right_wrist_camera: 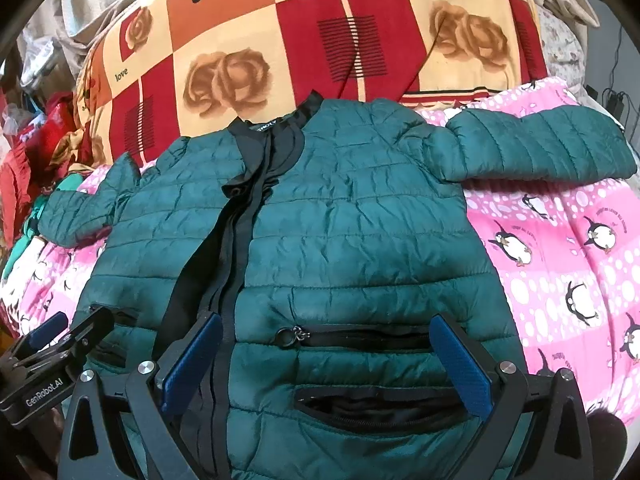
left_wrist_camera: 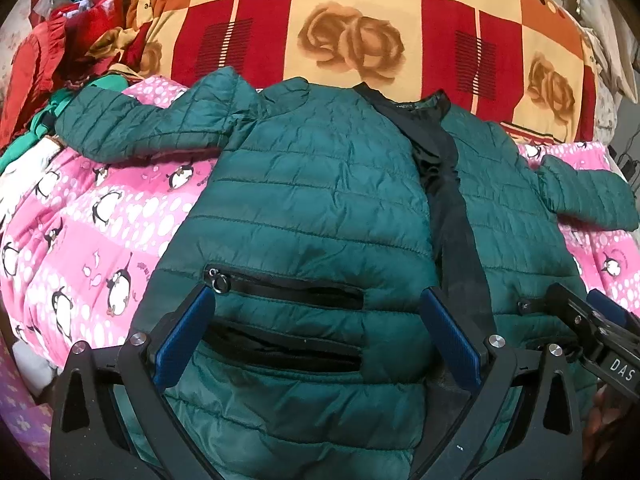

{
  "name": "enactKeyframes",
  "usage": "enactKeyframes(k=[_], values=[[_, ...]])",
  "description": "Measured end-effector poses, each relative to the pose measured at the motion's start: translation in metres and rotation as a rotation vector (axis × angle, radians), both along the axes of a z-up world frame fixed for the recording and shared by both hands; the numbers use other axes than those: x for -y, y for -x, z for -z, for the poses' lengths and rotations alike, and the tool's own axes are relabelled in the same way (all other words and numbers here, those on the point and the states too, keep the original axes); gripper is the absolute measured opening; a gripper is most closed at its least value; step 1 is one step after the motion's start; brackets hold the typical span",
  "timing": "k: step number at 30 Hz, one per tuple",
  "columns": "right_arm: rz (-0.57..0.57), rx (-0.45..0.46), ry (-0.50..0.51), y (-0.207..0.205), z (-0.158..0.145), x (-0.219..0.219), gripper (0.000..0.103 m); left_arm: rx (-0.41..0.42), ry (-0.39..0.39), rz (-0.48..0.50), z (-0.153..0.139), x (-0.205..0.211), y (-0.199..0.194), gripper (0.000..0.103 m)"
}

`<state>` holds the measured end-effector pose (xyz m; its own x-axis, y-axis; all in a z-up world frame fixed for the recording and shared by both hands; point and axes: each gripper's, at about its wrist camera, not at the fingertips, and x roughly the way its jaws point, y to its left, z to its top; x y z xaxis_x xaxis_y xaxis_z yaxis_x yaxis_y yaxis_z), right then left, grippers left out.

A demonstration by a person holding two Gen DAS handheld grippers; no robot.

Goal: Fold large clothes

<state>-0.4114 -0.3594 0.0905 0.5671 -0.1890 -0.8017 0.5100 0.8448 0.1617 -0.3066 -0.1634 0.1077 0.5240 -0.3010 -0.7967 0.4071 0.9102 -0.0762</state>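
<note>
A dark green quilted jacket (left_wrist_camera: 312, 184) lies face up on the bed, front unzipped, black lining (left_wrist_camera: 444, 184) showing, both sleeves spread sideways. It also shows in the right wrist view (right_wrist_camera: 360, 220). My left gripper (left_wrist_camera: 316, 332) is open, its blue pads over the jacket's left front panel near two zip pockets (left_wrist_camera: 288, 288). My right gripper (right_wrist_camera: 326, 360) is open over the right front panel and its pockets (right_wrist_camera: 360, 338). Each gripper shows in the other's view: the right gripper (left_wrist_camera: 596, 332) and the left gripper (right_wrist_camera: 52, 344). Neither holds cloth.
A pink penguin blanket (left_wrist_camera: 88, 240) lies under the jacket. A red, orange and cream rose-print quilt (left_wrist_camera: 352, 36) is heaped behind the collar. Red and green clothes (left_wrist_camera: 44, 68) are piled at the far left.
</note>
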Motion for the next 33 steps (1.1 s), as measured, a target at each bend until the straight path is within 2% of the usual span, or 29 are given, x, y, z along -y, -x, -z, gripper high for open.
enactKeyframes(k=[33], values=[[-0.007,-0.032,0.031,-0.022,0.007,0.012,0.103,0.007,-0.020,-0.014,0.004,0.010,-0.020,0.102]])
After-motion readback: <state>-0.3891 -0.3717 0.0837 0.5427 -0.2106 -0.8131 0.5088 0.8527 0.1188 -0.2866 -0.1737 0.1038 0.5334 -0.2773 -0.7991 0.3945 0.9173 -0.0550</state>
